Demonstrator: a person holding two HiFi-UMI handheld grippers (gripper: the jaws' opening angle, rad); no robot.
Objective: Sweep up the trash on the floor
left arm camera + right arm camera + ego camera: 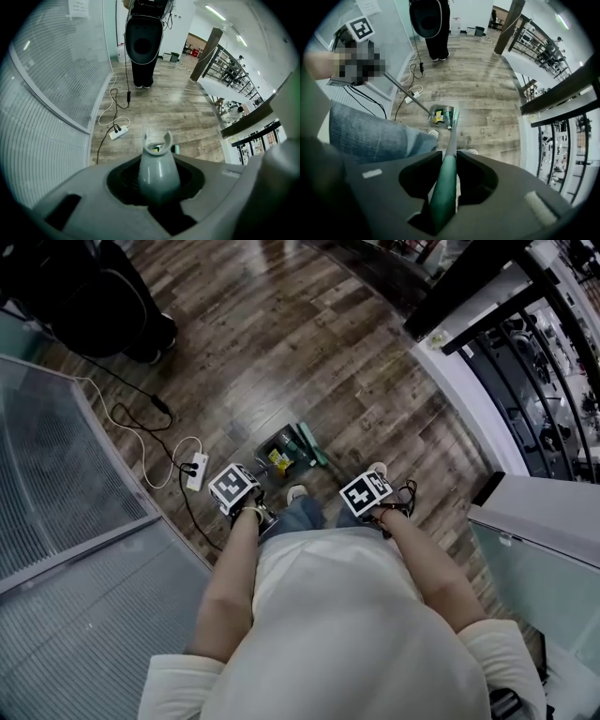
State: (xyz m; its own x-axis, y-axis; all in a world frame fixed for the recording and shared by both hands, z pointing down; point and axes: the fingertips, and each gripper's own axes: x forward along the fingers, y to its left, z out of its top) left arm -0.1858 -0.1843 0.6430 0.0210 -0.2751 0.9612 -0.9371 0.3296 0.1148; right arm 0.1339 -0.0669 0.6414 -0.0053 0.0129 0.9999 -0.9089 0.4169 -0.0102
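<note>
Mostly done imo: trash (437,117) sits in the dustpan (266,446), on the floor well ahead of both tongs, w/ the broom (451,136) head just beside it. Left tongs (158,180) clamp the dustpan handle (158,161), right tongs (446,180) pinch the broom stick. Right gripper view shows the wrappers clearly; left gripper view gives barely a peek past its handle. Can't spot loose bits left.

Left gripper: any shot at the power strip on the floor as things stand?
Probably not. The left gripper is shut on the dustpan handle, so its jaws are taken. The power strip lies down on the floor, off to its left. Nothing else seems to block it.
</note>
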